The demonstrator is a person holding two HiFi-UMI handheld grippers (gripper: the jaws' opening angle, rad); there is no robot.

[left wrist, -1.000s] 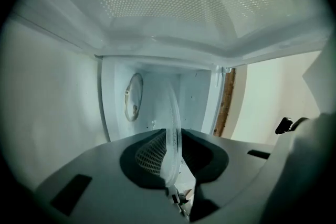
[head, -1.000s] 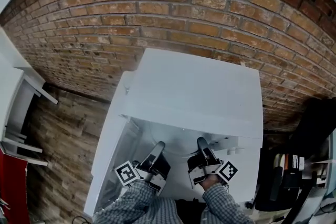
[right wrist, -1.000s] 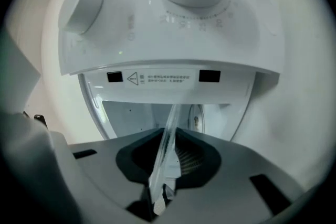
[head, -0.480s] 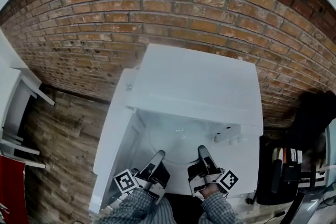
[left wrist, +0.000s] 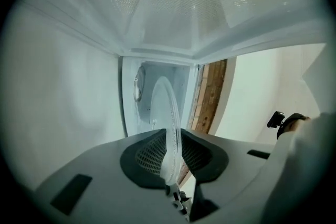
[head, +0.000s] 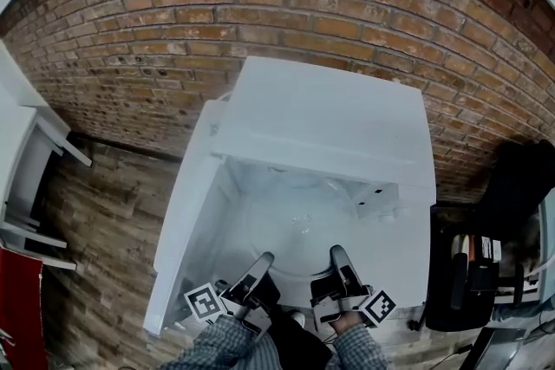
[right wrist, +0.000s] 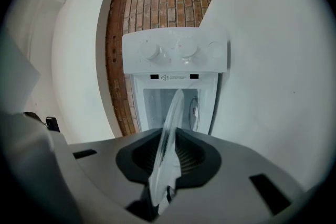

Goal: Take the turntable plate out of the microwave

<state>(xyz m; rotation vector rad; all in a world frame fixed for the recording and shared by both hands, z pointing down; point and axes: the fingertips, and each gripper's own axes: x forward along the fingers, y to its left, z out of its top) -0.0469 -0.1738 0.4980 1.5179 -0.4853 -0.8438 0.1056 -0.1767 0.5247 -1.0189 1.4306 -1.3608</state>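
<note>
The clear glass turntable plate lies level, partly out of the open white microwave. Both grippers hold its near rim. My left gripper is shut on the rim at the left, my right gripper on the rim at the right. In the left gripper view the plate runs edge-on between the ribbed pads of that gripper. The right gripper view shows the plate pinched the same way in that gripper, with the microwave's knob panel behind.
The microwave door stands open at the left. Behind is a brick wall. A white shelf unit stands far left over wood flooring. Dark objects crowd the right side beside the microwave.
Both grippers have drawn back toward me, down in the head view, and the plate has slid further out of the microwave cavity with them. The grips have not changed.
</note>
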